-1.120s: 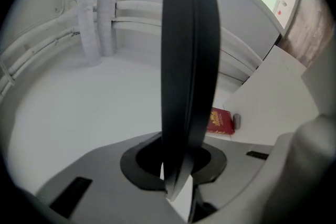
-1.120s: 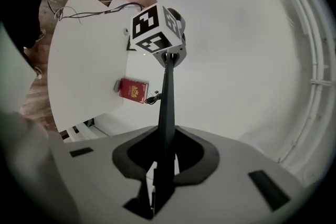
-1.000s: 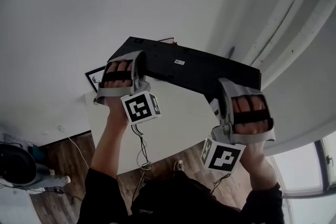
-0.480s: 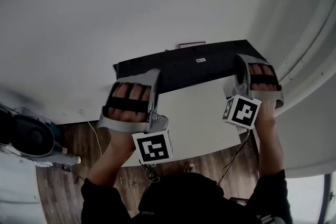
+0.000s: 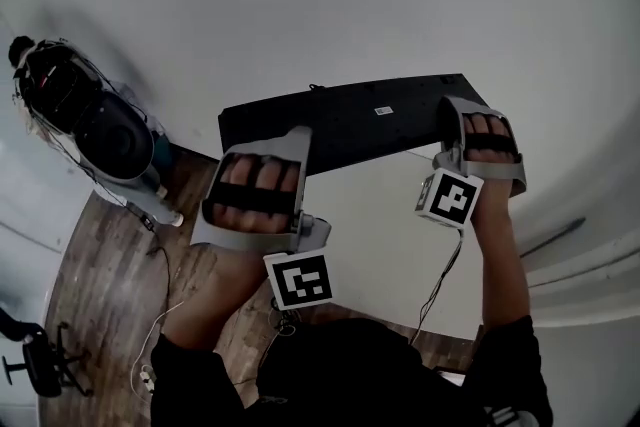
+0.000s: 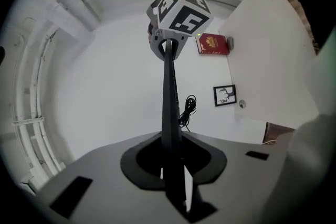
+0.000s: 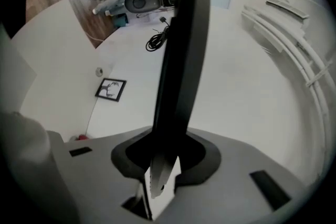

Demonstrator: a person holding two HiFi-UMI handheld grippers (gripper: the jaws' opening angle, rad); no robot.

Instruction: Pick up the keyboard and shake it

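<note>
Holding the keyboard [image 5: 350, 120] clear of the white table [image 5: 370, 225], I find it raised between my two grippers, lying lengthways across me. Its dark underside, with a small label, is turned towards my head. My left gripper [image 5: 297, 140] takes the left end. In the left gripper view the keyboard's thin edge runs straight out from between the jaws, which are clenched on it with no gap visible at the contact. My right gripper [image 5: 452, 112] takes the right end. Its jaws are opening at this moment, yet the right gripper view shows the keyboard's edge seated between them and, as far as I can judge, bearing on the pads. In my judgement a hold at both ends is chosen so that the board cannot swing or twist while shaken, and the keys-down attitude would let loose matter fall out. The loosening right grip is the risk I note: if it slackens further, the left end alone must carry the board. On the white surface below lie a coiled black cable [image 6: 185, 112], a small framed picture [image 6: 225, 95] and a red box-like object [image 6: 212, 43], all well apart from the keyboard. On the wooden floor [image 5: 100, 265] beside the table stands a dark round machine [image 5: 100, 130] trailing wires.
</note>
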